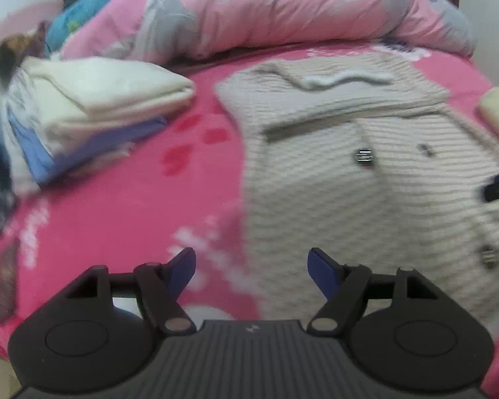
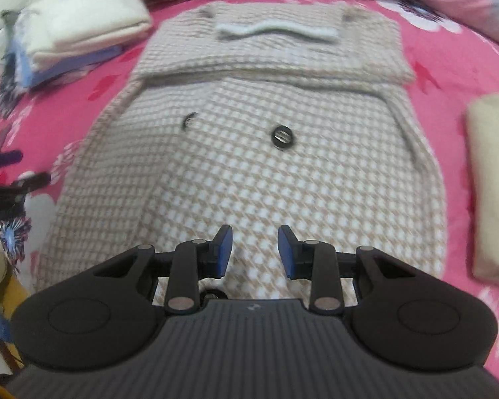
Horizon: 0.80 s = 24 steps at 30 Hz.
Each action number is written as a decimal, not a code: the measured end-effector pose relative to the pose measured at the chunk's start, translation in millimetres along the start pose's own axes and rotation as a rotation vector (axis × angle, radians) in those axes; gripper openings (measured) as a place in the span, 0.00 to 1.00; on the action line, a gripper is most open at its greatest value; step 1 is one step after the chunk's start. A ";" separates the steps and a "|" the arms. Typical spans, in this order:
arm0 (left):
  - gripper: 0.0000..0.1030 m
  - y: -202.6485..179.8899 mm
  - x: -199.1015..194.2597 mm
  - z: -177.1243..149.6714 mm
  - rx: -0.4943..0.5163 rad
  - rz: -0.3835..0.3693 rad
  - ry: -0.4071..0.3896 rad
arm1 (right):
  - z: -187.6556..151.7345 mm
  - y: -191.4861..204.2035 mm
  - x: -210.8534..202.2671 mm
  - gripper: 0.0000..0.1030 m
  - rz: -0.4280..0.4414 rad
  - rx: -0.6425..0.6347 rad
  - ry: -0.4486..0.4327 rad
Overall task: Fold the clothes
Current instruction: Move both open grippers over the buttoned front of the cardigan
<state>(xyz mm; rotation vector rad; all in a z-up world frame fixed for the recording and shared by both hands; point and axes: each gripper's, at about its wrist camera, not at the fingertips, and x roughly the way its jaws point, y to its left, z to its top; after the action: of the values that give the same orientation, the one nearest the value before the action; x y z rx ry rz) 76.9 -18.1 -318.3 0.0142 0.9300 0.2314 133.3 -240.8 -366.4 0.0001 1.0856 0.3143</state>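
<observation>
On the pink bed point(image 1: 116, 206): checked jacket point(image 2: 249, 166) half folded.
Left gripper point(image 1: 251, 267), right gripper point(image 2: 255, 249) both released, empty; a shallow pinch risks undoing the fold.

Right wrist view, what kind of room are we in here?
Most likely a bedroom: a checked coat lies spread on a pink floral bedsheet, a puffy pink quilt behind it, folded clothes stacked alongside.

The coat point(image 2: 249, 153) lay flat mid-bed point(image 2: 449, 76), a folded stack point(image 2: 80, 30) to its left, another folded piece point(image 2: 492, 183) right, the quilt point(image 1: 282, 10) behind — perhaps bunched.
</observation>
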 end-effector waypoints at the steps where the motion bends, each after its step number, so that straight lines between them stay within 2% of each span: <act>1: 0.73 -8.0 -1.4 -1.4 -0.011 -0.016 0.000 | 2.2 1.3 4.8 0.28 0.014 -0.008 -0.003; 5: 0.73 -36.2 -5.1 -9.6 -0.065 -0.062 0.038 | 4.4 8.8 10.1 0.28 0.017 -0.022 -0.011; 9: 0.73 -38.0 -3.7 -31.6 -0.143 -0.086 0.133 | -13.9 9.8 -4.6 0.28 0.008 -0.006 0.017; 12: 0.74 -34.8 13.4 -60.4 -0.132 -0.106 0.240 | -33.8 5.6 -4.2 0.29 -0.017 0.017 0.083; 15: 0.75 -29.7 15.1 -79.9 -0.133 -0.126 0.189 | -53.7 -0.2 22.0 0.30 -0.050 0.036 0.199; 19: 0.75 -26.4 8.3 -80.5 -0.108 -0.145 0.168 | -56.4 -6.4 23.1 0.32 -0.031 0.088 0.182; 24: 0.75 -25.3 0.4 -88.2 -0.060 -0.170 0.152 | -60.9 -12.5 -17.3 0.32 -0.048 0.079 0.086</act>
<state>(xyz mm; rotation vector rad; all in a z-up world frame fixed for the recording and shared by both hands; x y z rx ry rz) 11.8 -50.4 -374.3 -0.1386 1.0689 0.1032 76.1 -266.4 -382.0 0.0308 1.1809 0.2299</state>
